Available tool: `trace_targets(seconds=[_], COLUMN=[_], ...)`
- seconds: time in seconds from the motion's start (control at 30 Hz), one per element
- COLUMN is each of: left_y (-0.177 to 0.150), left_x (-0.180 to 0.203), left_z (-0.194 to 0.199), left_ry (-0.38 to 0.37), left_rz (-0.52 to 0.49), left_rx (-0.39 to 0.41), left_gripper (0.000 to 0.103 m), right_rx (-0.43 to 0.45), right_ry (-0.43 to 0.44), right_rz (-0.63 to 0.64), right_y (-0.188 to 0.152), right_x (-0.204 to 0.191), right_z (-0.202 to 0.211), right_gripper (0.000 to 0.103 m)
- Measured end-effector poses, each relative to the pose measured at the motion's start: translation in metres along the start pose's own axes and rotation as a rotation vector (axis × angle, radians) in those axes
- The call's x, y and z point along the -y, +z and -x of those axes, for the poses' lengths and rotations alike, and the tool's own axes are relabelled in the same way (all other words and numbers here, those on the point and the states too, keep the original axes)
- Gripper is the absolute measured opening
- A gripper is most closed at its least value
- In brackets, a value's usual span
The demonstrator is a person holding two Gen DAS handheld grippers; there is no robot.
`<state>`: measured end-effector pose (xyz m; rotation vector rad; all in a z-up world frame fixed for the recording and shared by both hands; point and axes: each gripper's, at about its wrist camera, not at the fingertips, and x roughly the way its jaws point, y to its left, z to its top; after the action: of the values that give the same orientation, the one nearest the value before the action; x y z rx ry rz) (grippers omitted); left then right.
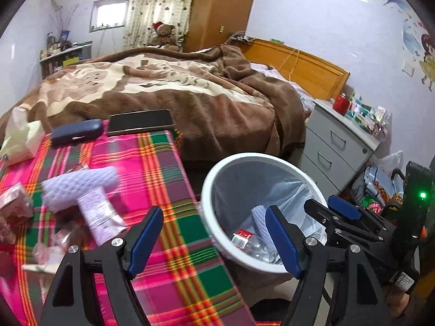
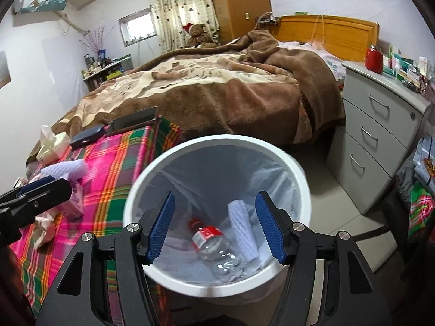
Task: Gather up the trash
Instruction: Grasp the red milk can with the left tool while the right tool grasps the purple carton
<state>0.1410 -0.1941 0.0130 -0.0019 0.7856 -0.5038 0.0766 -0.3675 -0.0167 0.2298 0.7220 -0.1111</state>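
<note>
Trash sits in two places: some in the round white plastic bin [image 2: 299,168] lined with a clear bag, some on the pink, green and orange plaid cloth [image 1: 174,179] beside it. The bin stands on the floor against the cloth's right edge, probably so items can be dropped straight in. Inside lie a crushed clear plastic bottle with a red label [image 2: 214,252] and a white foam net sleeve [image 2: 243,233]. The right gripper [image 2: 214,231] hangs above the bin, jaws released and empty. The left gripper [image 1: 214,241] is also open and empty, over the cloth's right edge. A white foam sleeve [image 1: 81,184] and pale lilac tube [image 1: 98,212] await near the left edge.
</note>
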Motion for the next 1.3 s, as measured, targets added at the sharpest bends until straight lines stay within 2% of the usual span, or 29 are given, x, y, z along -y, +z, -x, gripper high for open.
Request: trace_targets(seconds=[0.27,0.3,0.37,0.63,1.0,1.17,1.3], left_y=[-0.024,-0.03,-0.035,-0.046,-0.072,-0.08,-0.084], left_x=[-0.039,-0.047,-0.056,-0.113,-0.196,-0.241,-0.27], left_z=[0.041,0.048,0.057,0.091,0.117,0.123,0.122], left_ry=[0.077,0.11,0.154,0.214,0.35,0.408,0.439], left_rz=[0.044,0.052,0.054,0.147,0.283,0.366,0.438], left_rx=[0.049,0.061,0.081,0.112,0.111,0.098,0.091], left_gripper=[0.077,0.077,0.077,0.077,0.077,0.078,0.084], right_rx=[0.043,0.05,0.049,0.032,-0.012,-0.033,-0.059], right_ry=[0.086,0.1,0.116,0.172,0.228,0.215,0.212], right_rz=[0.038,0.048,0.064,0.124,0.207,0.242,0.253], right_y=[-0.007,-0.009,-0.01,-0.013,-0.017,-0.016,-0.013], right_x=[-0.04,-0.047,-0.059,-0.1,-0.15,-0.17,-0.177], right_z=[0.011,0.011,0.01,-0.001,-0.022,-0.036,-0.048], right_gripper=[0.063,0.063,0.063,0.063,0.063,0.063,0.063])
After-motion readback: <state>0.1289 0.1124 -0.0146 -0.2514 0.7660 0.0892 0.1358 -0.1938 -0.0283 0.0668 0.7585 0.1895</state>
